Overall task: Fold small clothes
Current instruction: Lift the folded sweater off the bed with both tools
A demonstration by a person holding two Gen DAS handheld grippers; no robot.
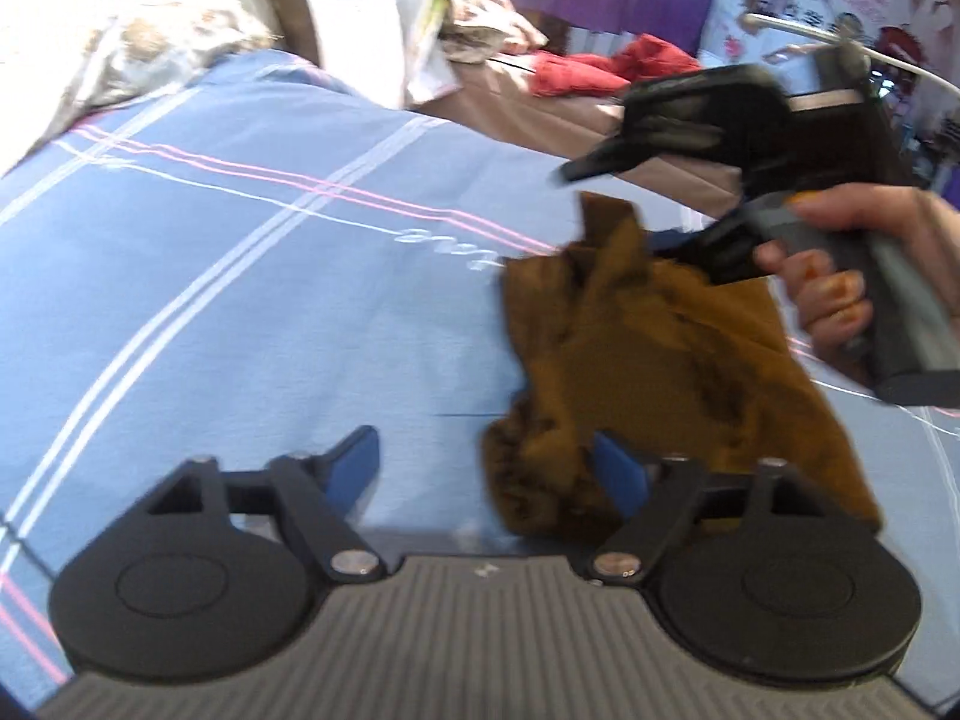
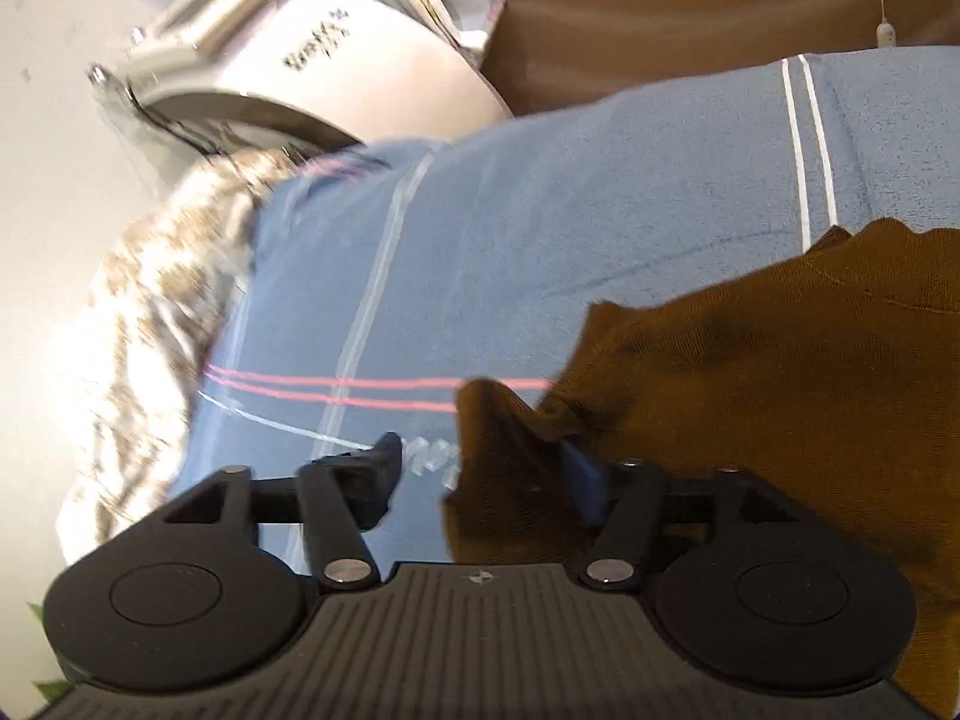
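Open right claw [image 2: 489, 474] over brown garment [image 2: 750, 372]

We count one brown garment [image 1: 648, 372], one blue sheet [image 1: 240, 276], two grippers [image 1: 486, 468] [image 2: 480, 474], one hand [image 1: 852, 276], one red cloth [image 1: 606, 69], one white machine [image 2: 336, 72] and one patterned quilt [image 2: 150, 324].

- Bare blue bedsheet [image 1: 240, 276] lies open left of the brown garment [image 1: 648, 372].
- A white machine [image 2: 336, 78] and patterned quilt [image 2: 150, 312] block the far-left edge.
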